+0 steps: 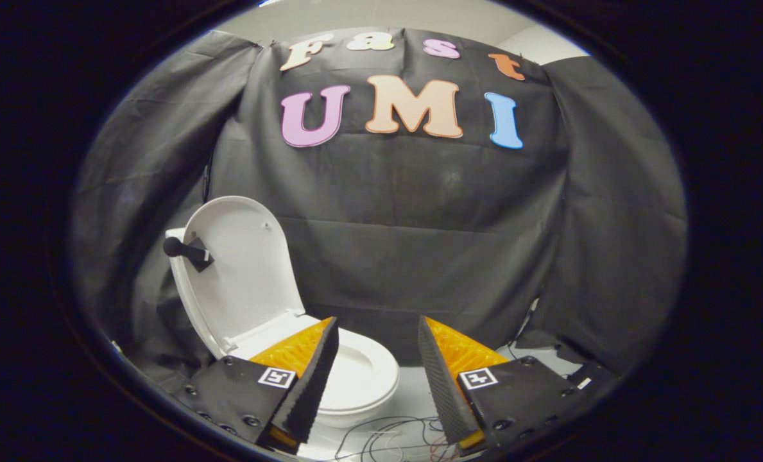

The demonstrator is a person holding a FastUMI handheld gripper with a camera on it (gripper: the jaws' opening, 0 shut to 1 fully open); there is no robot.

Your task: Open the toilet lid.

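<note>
Already upright, toilet lid [237,269] beyond the fingers [320,378], these wide apart, nothing between them.

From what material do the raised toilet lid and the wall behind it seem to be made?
The raised white oval toilet lid looks like smooth, glossy hard plastic: even colour and soft highlights. It could be another glazed material. The dark wall is matte woven cloth, shown by folds and wrinkles. The tool is open, holding nothing, with the toilet beyond its fingers.
</note>
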